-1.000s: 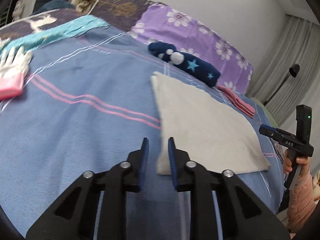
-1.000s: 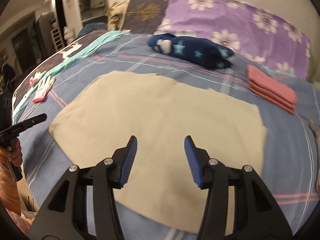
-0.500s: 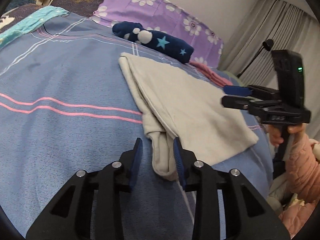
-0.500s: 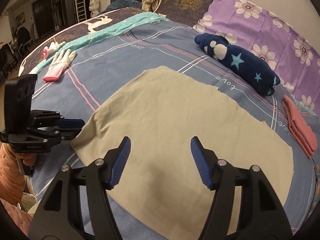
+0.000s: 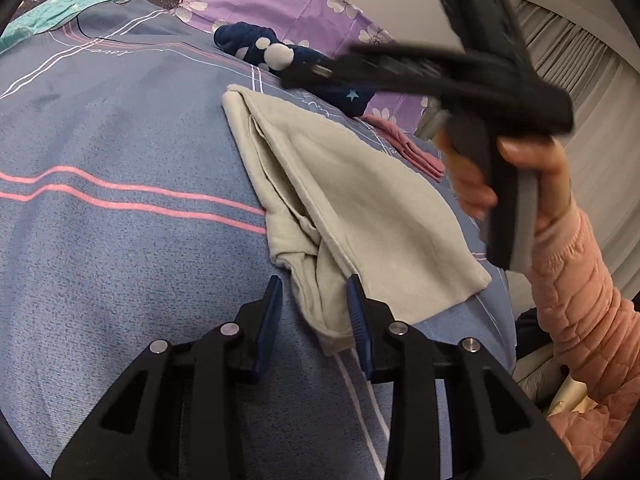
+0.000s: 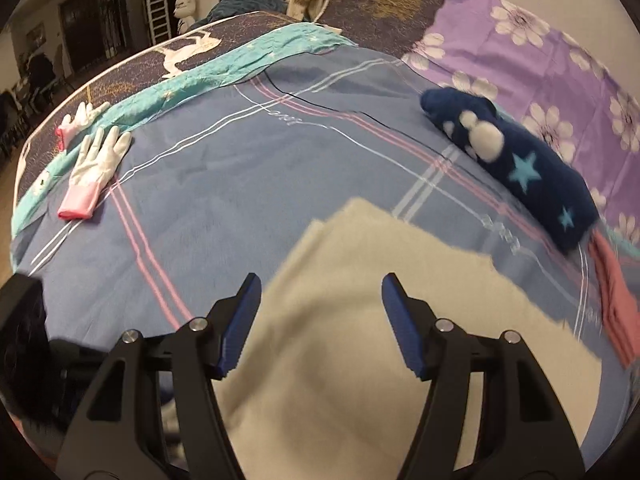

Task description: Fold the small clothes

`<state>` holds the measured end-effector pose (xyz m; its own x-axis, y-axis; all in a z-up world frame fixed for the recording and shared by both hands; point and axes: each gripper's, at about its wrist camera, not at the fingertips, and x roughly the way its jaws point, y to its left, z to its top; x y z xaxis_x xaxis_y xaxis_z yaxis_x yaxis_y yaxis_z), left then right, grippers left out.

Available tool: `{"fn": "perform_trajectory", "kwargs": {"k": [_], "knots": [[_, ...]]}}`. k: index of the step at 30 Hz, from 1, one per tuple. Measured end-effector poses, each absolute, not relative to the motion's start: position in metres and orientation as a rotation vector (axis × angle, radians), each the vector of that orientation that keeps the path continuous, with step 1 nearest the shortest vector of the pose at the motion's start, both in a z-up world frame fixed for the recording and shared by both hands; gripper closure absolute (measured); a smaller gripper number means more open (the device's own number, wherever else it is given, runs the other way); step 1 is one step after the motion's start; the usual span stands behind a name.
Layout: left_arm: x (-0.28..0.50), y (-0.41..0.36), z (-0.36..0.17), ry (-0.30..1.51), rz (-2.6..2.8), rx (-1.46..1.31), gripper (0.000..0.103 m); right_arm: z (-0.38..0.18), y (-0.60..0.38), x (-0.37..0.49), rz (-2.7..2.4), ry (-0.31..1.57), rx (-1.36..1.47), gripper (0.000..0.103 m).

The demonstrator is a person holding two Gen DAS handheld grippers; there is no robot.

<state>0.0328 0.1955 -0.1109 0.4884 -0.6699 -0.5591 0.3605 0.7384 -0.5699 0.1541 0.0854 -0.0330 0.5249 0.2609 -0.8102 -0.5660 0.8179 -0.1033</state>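
Beige cloth (image 5: 360,200) lies half-folded on the bed (image 5: 120,140), just in front of the navy star bundle (image 6: 520,160). Left tongs (image 5: 314,300) just eased apart, bunched corner loose between them. Right tongs (image 6: 318,312) have spread wide above the cloth, grasping nothing.

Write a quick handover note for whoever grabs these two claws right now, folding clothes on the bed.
Left claw: open, jaws just opened, straddling the bunched near corner of the beige cotton cloth, not pinching it.
Right claw: open, empty, above the beige cloth.
Cloth lies on the blue striped bedsheet, left edge folded over, rumpled.
Folded pink cloth and navy star-print fleece lie beyond it.
Left: smooth that edge, finish the fold.
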Motion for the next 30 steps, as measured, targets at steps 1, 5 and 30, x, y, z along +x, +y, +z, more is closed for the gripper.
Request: {"fn": "perform_trajectory", "kwargs": {"k": [1, 5, 30], "knots": [[0.034, 0.193, -0.110, 0.855, -0.650, -0.403, 0.070, -0.037, 0.097, 0.159, 0.498, 0.888, -0.418, 0.040], [0.042, 0.187, -0.110, 0.873, -0.651, -0.410, 0.071, -0.069, 0.142, 0.175, 0.413, 0.932, -0.603, 0.054], [0.006, 0.223, -0.108, 0.751, -0.602, -0.518, 0.094, -0.044, 0.054, 0.166, 0.542, 0.890, -0.231, 0.058]]}}
